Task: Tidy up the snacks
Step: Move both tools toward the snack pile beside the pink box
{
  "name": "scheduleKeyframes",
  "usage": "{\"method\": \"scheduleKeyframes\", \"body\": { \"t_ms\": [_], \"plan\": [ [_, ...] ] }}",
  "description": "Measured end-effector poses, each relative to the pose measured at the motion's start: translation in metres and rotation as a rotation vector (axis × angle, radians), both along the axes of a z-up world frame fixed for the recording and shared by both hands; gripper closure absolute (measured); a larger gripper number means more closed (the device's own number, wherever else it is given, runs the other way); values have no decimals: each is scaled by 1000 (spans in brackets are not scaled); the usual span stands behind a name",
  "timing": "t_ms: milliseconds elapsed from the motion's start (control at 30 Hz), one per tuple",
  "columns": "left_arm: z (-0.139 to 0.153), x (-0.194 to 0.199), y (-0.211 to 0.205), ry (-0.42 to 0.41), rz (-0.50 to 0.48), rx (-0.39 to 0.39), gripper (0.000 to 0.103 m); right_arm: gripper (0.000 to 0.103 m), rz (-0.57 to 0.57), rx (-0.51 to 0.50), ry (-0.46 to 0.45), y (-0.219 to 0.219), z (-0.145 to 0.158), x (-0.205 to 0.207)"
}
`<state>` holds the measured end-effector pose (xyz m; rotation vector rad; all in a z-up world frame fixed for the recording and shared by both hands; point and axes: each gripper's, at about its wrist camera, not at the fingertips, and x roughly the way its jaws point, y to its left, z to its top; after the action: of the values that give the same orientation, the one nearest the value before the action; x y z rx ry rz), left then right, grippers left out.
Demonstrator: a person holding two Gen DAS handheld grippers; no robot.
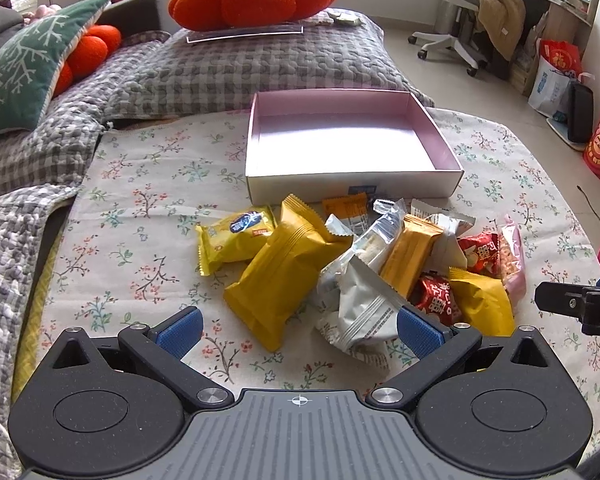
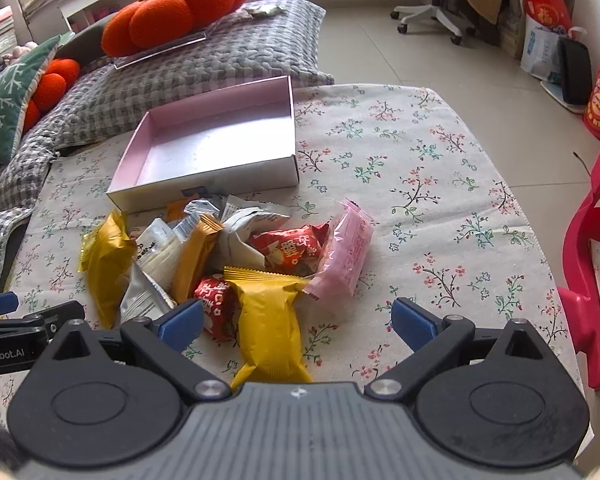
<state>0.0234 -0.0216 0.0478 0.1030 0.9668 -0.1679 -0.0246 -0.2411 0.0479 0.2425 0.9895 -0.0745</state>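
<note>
Your empty pink-lined box (image 1: 352,136) sits toward the far edge of the floral-clothed surface (image 2: 440,184), with the snack heap (image 1: 364,264) just in front of its near wall. Both tools are released and hold nothing. Your right tool (image 2: 296,322) is the nearer: the yellow packet (image 2: 268,320) lies between its fingers, long axis running straight away from you toward the box. Your left tool (image 1: 298,326) faces a larger yellow pack (image 1: 288,276). Beside your right tool, a red wrapper (image 2: 216,304) carries Chinese characters, unreadable here; the left tool's casing reads "enRobot.AI".
</note>
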Motion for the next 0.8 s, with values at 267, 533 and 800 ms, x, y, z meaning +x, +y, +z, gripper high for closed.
{"method": "scheduleKeyframes", "body": {
  "t_ms": [267,533,800],
  "plan": [
    [-3,1,-6,26,-14,-12,0,4,10,29,24,-7,0,-2],
    [-2,-3,-9,13,-15,2,0,3,37,53,36,-7,-3,-2],
    [-8,17,11,-4,-3,9,0,13,-53,64,91,-30,-25,19]
  ]
}}
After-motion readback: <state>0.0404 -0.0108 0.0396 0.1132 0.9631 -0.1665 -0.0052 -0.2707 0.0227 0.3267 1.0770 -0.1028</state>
